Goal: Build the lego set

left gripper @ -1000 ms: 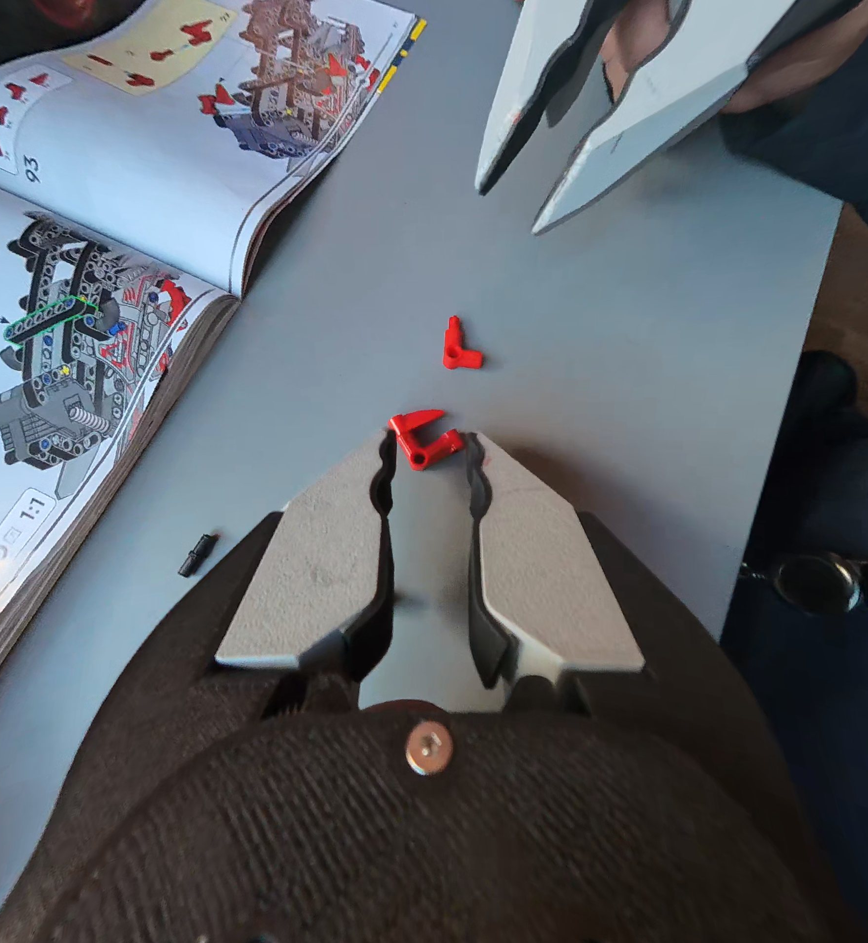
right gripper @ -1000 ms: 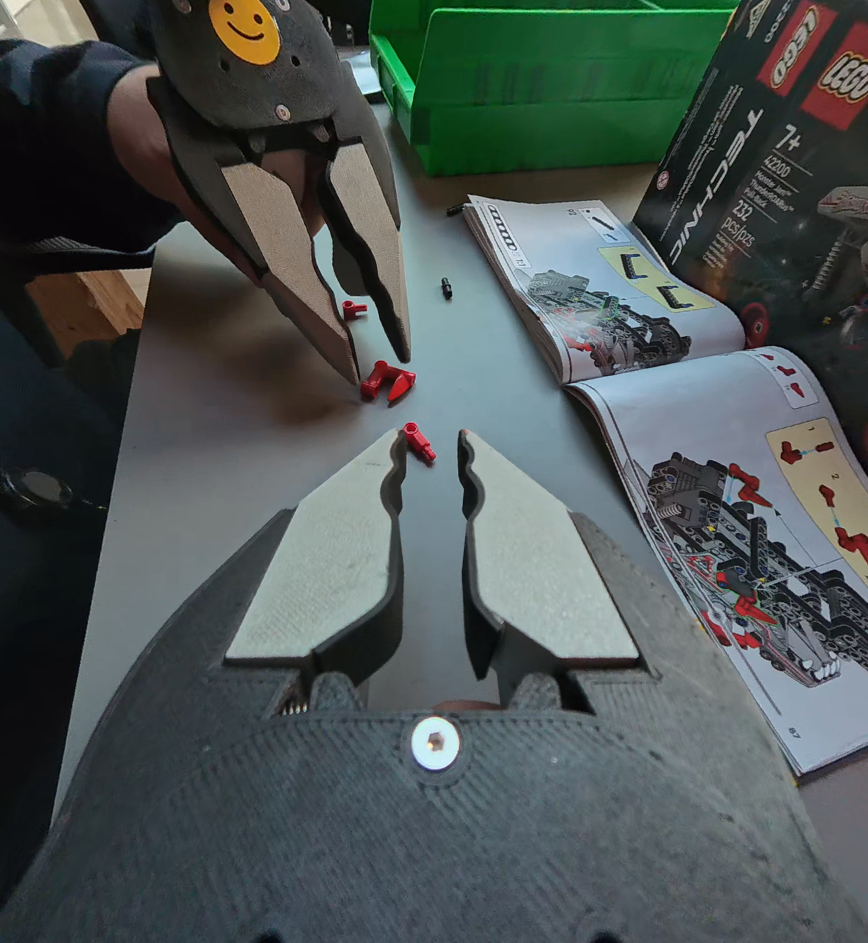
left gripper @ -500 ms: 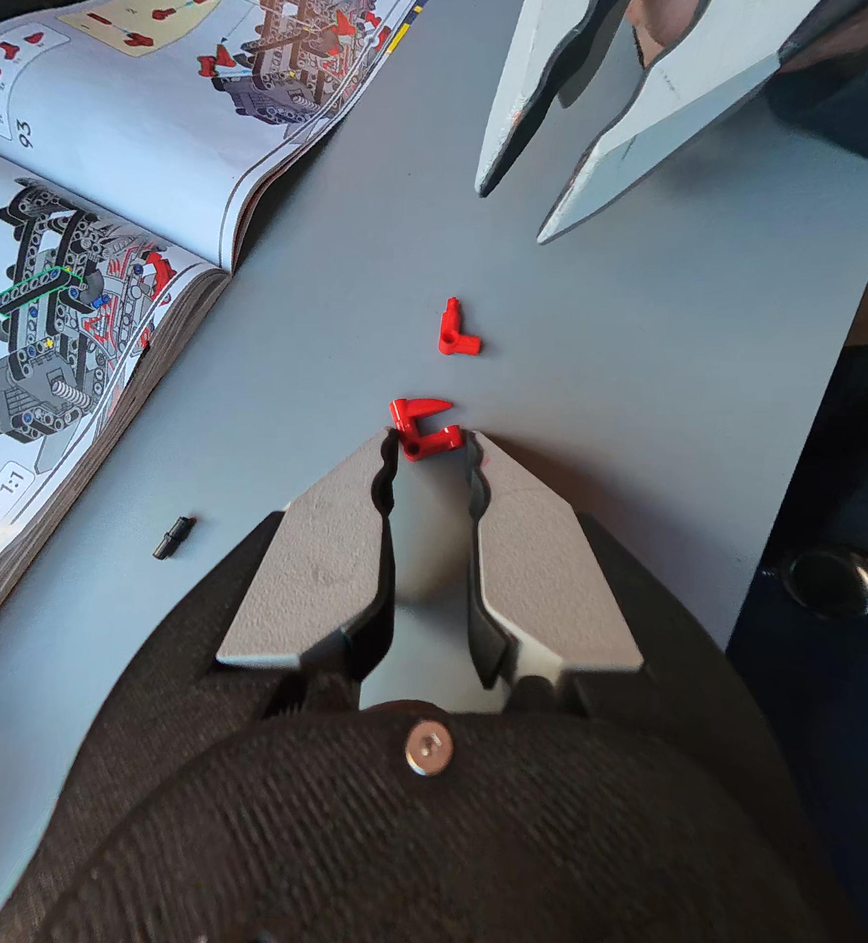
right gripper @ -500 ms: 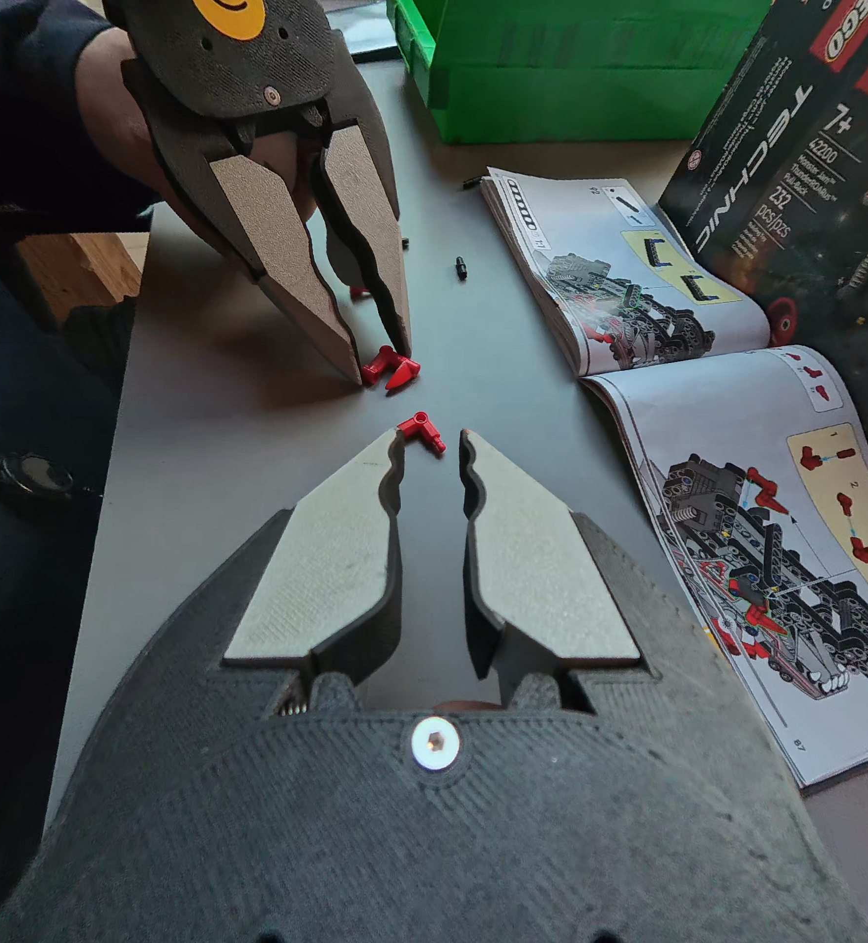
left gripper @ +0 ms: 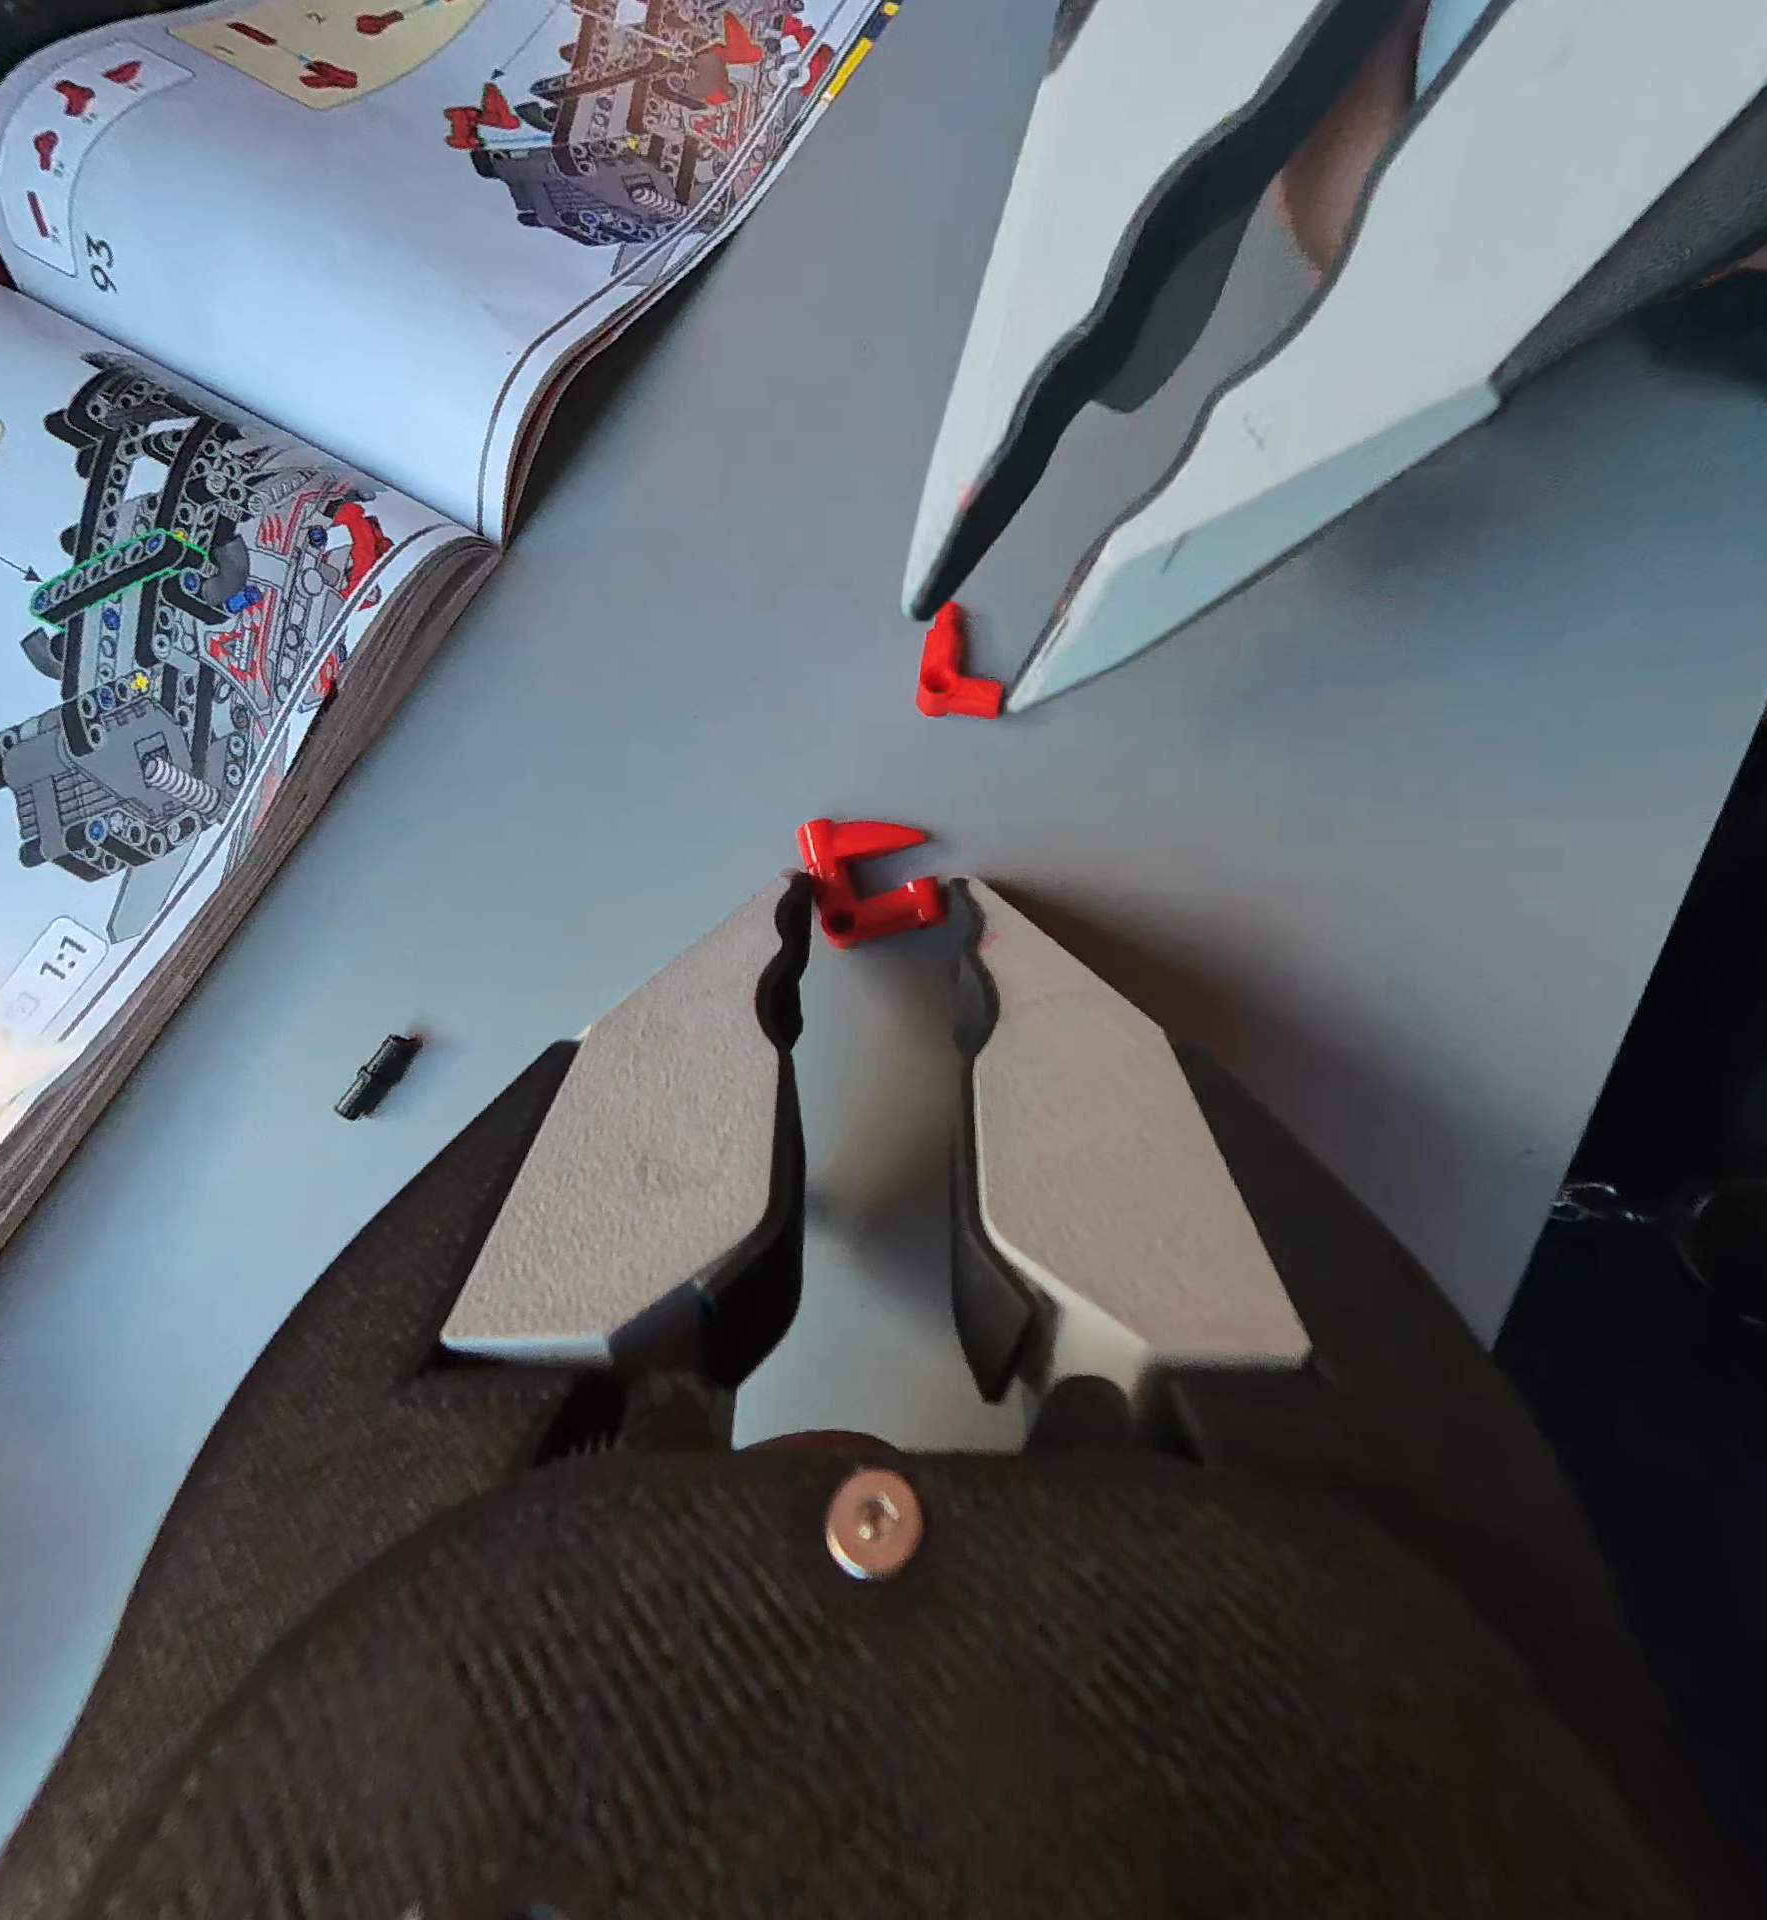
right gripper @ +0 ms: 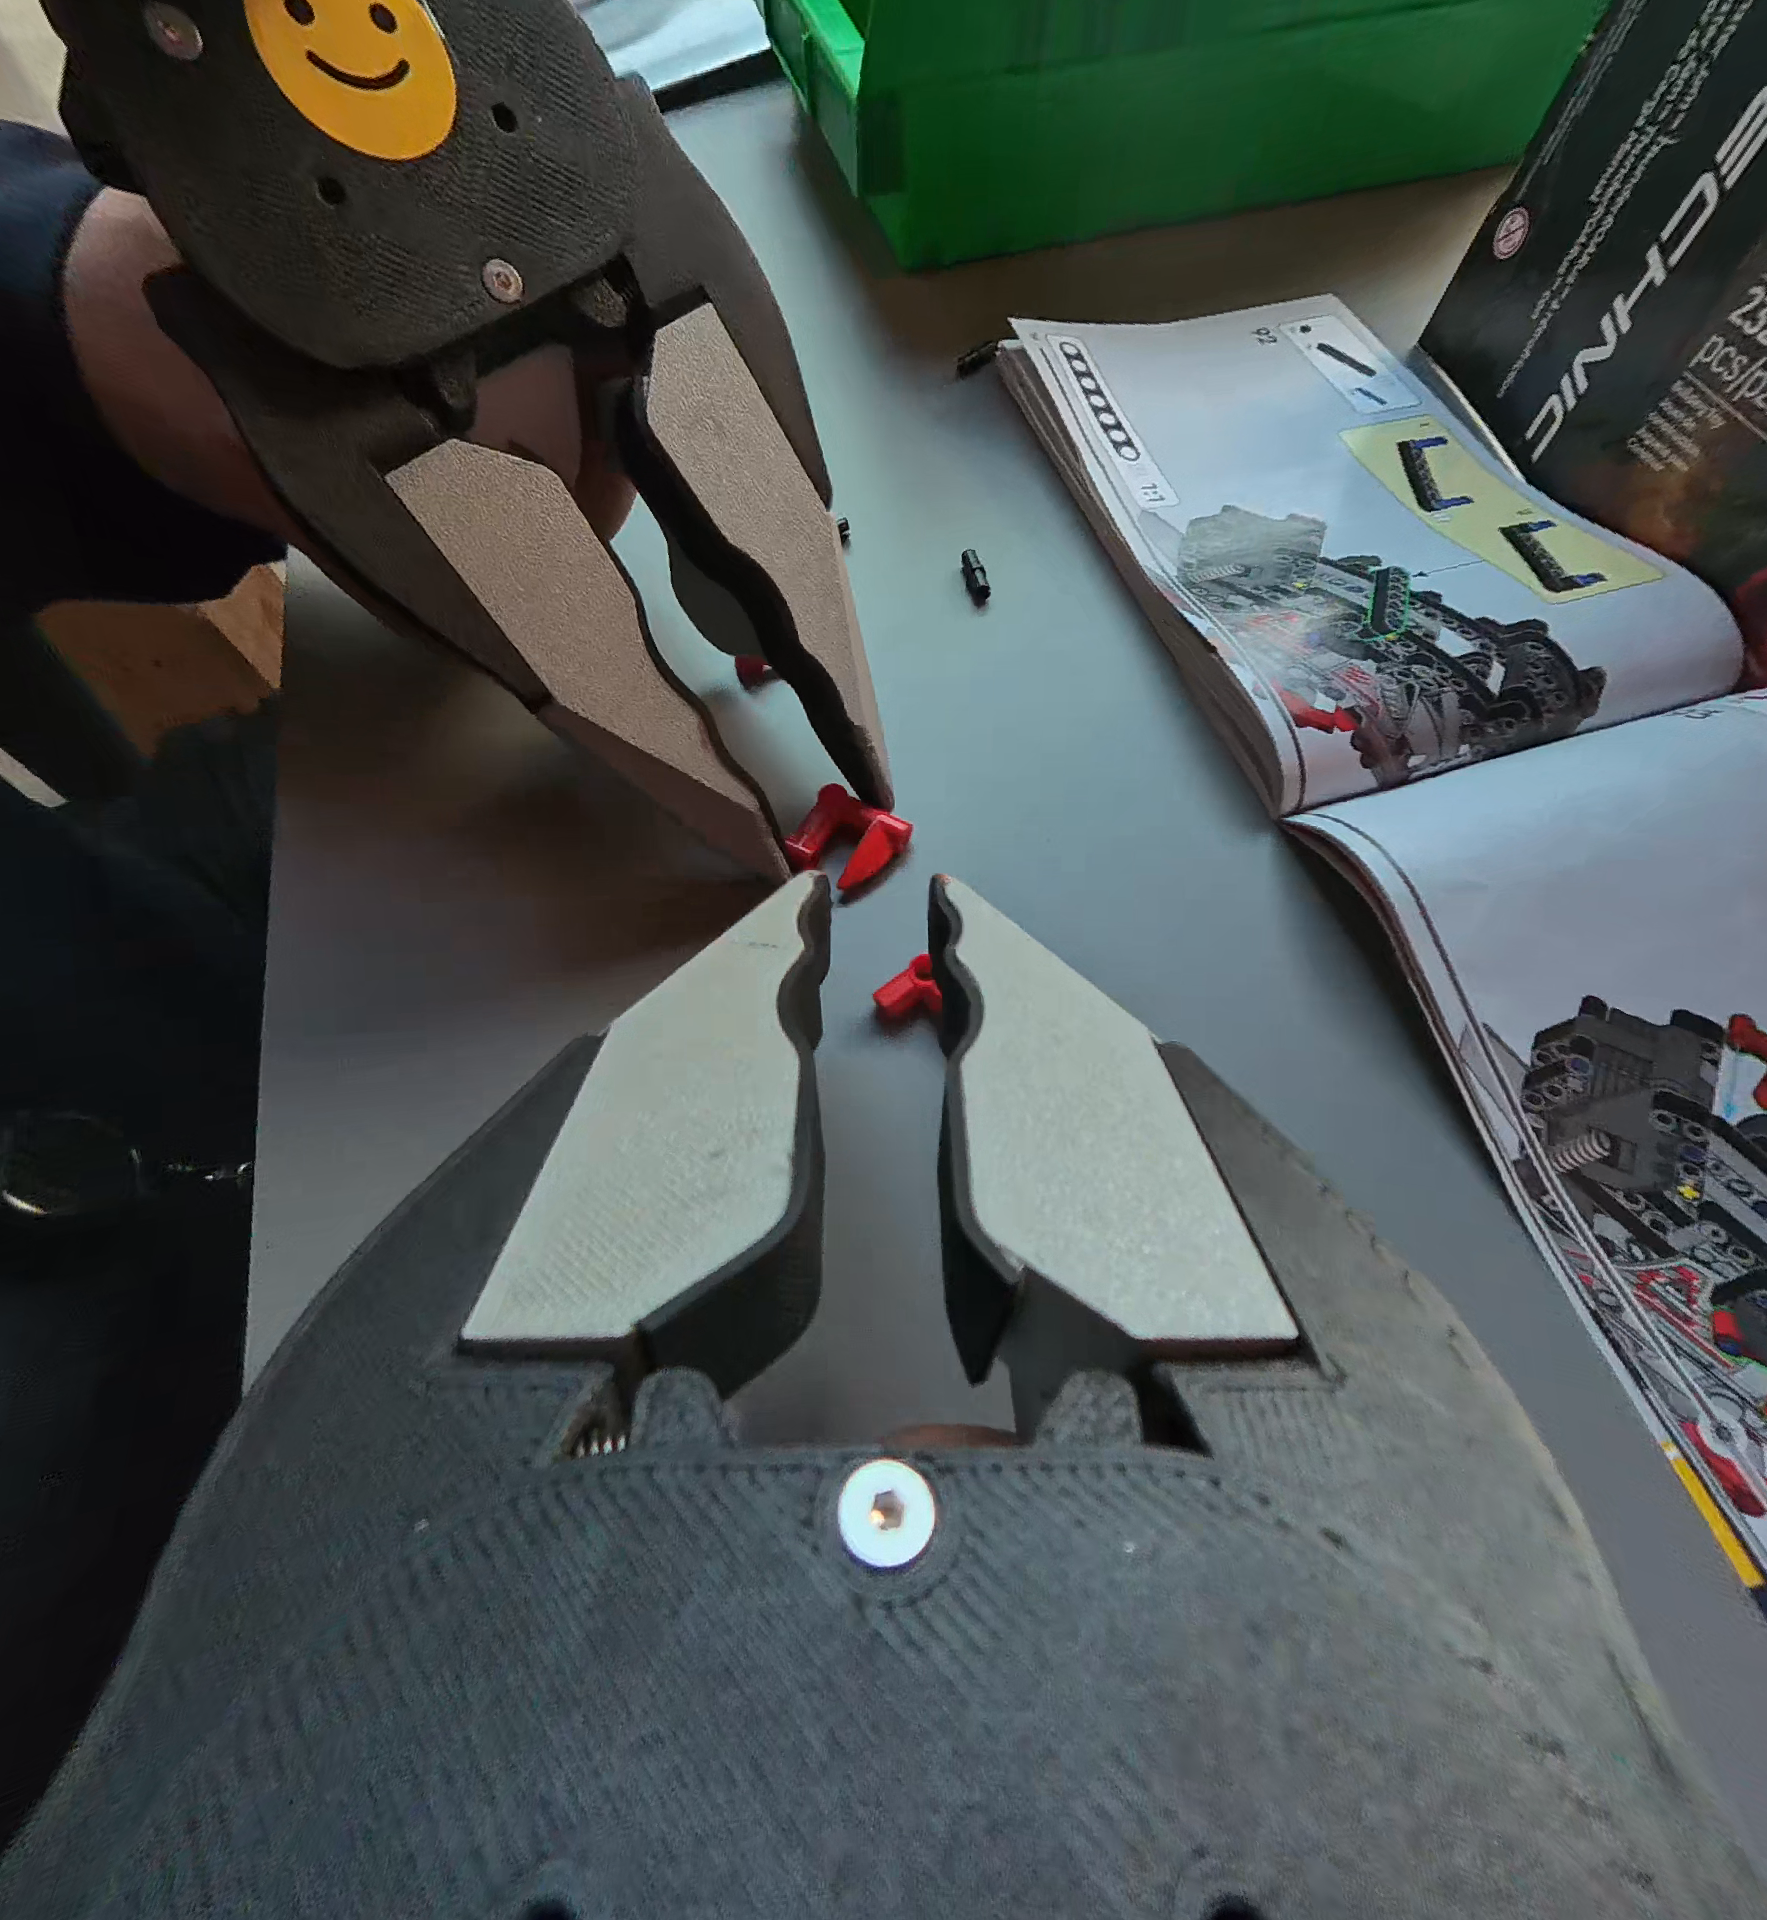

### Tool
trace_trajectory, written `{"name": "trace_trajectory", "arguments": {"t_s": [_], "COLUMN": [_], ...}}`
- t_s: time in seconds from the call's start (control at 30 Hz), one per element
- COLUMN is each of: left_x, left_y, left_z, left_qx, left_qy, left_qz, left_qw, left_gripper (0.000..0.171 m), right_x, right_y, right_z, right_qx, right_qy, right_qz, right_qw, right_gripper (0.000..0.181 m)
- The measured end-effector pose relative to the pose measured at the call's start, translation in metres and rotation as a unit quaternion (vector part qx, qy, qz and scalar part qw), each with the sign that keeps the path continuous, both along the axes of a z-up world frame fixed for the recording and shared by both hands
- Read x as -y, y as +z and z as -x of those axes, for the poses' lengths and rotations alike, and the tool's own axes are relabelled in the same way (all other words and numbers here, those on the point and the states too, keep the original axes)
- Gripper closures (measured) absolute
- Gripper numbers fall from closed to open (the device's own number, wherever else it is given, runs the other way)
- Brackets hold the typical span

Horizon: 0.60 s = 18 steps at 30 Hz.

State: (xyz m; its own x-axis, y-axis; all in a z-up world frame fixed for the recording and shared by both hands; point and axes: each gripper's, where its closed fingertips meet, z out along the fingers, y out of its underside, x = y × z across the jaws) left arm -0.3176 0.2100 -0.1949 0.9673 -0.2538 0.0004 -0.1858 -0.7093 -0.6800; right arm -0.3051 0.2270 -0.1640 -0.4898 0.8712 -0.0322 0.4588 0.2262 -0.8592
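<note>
Grey table (left gripper: 650, 779), open instruction booklet (left gripper: 235, 312)

Grey table (left gripper: 650, 790) bears open booklet (left gripper: 235, 312), red pieces (left gripper: 863, 883).

Taking the booklet (right gripper: 1461, 644) as landmark: bare tabletop (right gripper: 1097, 831) runs along its near edge, broken only by one black pin (right gripper: 974, 575). Beyond that strip the left gripper (right gripper: 837, 831) and right gripper (right gripper: 877, 904) crowd tip to tip over two red pieces. Behind the booklet a green bin (right gripper: 1170, 125) and a dark box (right gripper: 1668, 270) wall off the far side.
</note>
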Motion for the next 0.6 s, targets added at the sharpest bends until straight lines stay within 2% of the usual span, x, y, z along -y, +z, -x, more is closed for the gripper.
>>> {"name": "trace_trajectory", "arguments": {"t_s": [0.17,0.37,0.47,0.53,0.6], "left_x": [0.002,0.005,0.007,0.008,0.008], "left_y": [0.002,0.042,0.055,0.063,0.067], "left_z": [0.001,-0.014,-0.025,-0.029,-0.029], "left_qx": [-0.012,-0.057,-0.047,-0.024,0.023], "left_qy": [-0.011,-0.06,-0.087,-0.096,-0.094], "left_qz": [-0.026,-0.126,-0.152,-0.168,-0.174], "left_qw": [1.0,0.989,0.983,0.981,0.98], "left_gripper": [0.149,0.15,0.15,0.165,0.165], "right_x": [0.001,0.022,0.029,0.034,0.035], "right_y": [-0.006,0.009,0.019,0.02,0.022], "right_z": [0.006,0.003,-0.001,-0.005,-0.005], "right_qx": [0.031,0.056,0.059,0.065,0.059], "right_qy": [-0.02,0.024,0.052,0.07,0.073], "right_qz": [0.019,0.15,0.211,0.218,0.22], "right_qw": [0.999,0.987,0.974,0.971,0.971], "right_gripper": [0.166,0.165,0.172,0.175,0.176]}}
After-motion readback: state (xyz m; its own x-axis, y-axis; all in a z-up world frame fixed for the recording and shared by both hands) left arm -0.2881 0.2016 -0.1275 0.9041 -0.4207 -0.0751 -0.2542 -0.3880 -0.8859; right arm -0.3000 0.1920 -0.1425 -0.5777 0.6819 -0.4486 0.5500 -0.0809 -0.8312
